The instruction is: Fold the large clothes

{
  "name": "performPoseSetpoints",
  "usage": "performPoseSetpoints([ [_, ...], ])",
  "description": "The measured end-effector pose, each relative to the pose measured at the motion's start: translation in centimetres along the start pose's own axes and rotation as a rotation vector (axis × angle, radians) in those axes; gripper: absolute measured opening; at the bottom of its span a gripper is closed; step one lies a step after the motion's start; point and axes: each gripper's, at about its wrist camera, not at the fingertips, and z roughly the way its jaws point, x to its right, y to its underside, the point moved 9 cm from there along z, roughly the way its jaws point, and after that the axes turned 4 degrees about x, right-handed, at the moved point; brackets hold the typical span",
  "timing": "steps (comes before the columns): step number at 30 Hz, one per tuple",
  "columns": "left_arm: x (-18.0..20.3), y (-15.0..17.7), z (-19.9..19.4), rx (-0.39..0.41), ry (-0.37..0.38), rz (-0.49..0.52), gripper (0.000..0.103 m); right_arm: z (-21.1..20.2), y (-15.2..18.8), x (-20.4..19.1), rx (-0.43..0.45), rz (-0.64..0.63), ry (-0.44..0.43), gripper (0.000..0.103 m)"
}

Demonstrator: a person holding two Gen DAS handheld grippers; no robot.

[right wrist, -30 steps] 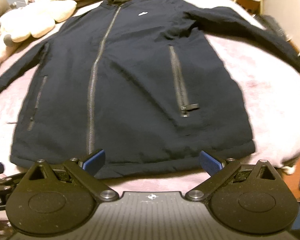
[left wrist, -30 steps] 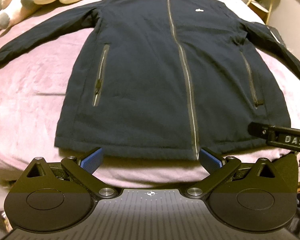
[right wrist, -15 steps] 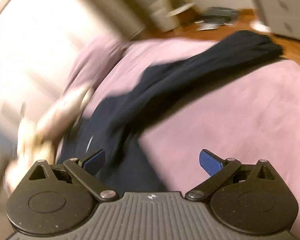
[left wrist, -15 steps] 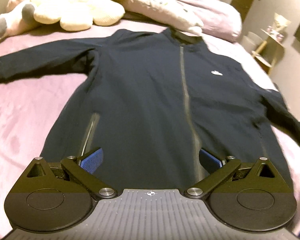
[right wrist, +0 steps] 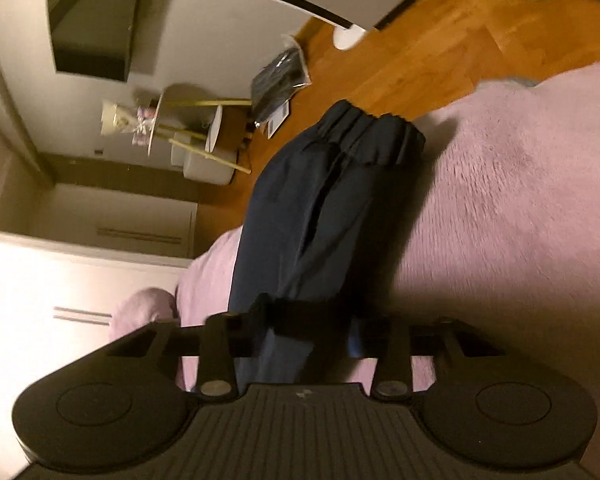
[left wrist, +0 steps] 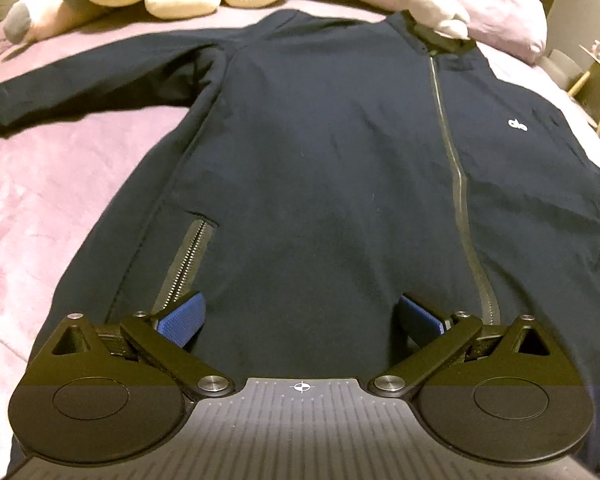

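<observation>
Closing on the jacket's sleeve (right wrist: 320, 216), right gripper (right wrist: 306, 332) fingers; left gripper (left wrist: 300, 320) fingers wide, empty.

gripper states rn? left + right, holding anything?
Left gripper: open, over the jacket body, gripping nothing.
Right gripper: jaws closing, the jacket's sleeve between them; whether the pads already press cannot be told.
</observation>
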Motion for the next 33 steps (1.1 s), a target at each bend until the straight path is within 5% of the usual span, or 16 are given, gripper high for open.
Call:
performPoseSetpoints([
  [1, -0.2, 0.0, 0.2, -0.011, 0.004, -0.005, 0.103, 0.2, -0.7, 0.1, -0.001, 0.003, 0.004, 0.017],
  [4, -0.4, 0.0, 0.3, -0.029, 0.03, -0.005, 0.103, 0.6, -1.3, -0.7, 0.006, -0.052, 0.045, 0.012],
  [8, -0.3, 0.0, -0.1, -0.051, 0.047, 0.013, 0.103, -2.0, 0.7, -8.5, 0.126, -0.456, 0.058, 0.01],
  [11, -0.4, -0.8, -0.9, -0.045, 0.077, -0.05, 0.103, -4.3, 8.1, -16.5, 0.124, -0.863, -0.072, 0.01],
  [13, -0.4, -1.7, -1.6, -0.022, 0.118, -0.087, 0.103, -5.4, 16.0, -20.4, 0.016, -1.082, -0.219, 0.011],
  [16, -0.4, -3.6, -2.9, 0.035, 0.186, -0.121, 0.103, -6.0, 27.2, -21.4, -0.156, -1.35, -0.342, 0.03],
  [19, 0.2, -5.8, -3.7, 0.087, 0.241, -0.12, 0.103, -6.1, 35.9, -19.0, -0.318, -1.544, -0.399, 0.085],
  [21, 1.2, -7.0, -3.6, 0.095, 0.28, -0.121, 0.103, -6.1, 39.2, -16.8, -0.398, -1.627, -0.396, 0.087],
  [24, 3.6, -8.6, -2.6, 0.103, 0.343, -0.102, 0.103, -6.8, 39.5, -15.8, -0.439, -1.572, -0.383, 0.087],
  [27, 7.2, -9.7, -0.5, 0.095, 0.45, -0.122, 0.103, -6.3, 35.3, -14.5, -0.442, -1.377, -0.301, 0.084],
  [31, 12.9, -10.0, 3.2, 0.006, 0.607, -0.171, 0.103, -6.2, 30.4, -10.8, -0.455, -1.092, -0.203, 0.053],
  [33, 15.1, -10.0, 5.4, -0.051, 0.627, -0.186, 0.103, -5.5, 29.2, -8.8, -0.478, -0.983, -0.175, 0.047],
])
